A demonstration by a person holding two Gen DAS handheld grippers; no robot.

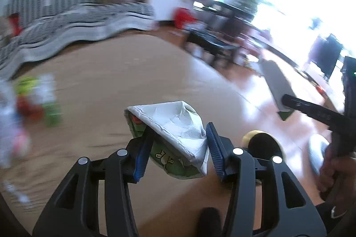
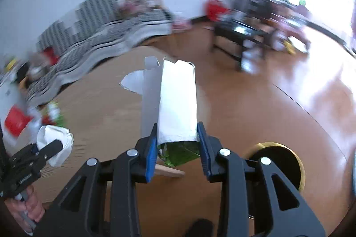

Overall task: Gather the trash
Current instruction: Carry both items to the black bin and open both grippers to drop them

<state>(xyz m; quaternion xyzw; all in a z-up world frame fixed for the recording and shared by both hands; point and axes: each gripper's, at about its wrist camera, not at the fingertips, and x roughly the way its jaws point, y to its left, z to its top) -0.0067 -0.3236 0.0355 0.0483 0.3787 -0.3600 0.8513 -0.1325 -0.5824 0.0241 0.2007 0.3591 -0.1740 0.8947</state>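
My left gripper is shut on a crushed paper cup, white inside with green print outside, held above a tan wooden table. In the right wrist view the same left gripper shows at the lower left with the white cup. My right gripper is shut on a flattened white carton with a green printed underside and a grey flap. The left wrist view shows this right gripper's finger and the carton at the right edge. Blurred colourful wrappers lie on the table's left side.
A round dark opening with a gold rim sits low at the right, also in the left wrist view as the gold rim. Beyond the table are a glossy wooden floor, a striped sofa cover and a black low table.
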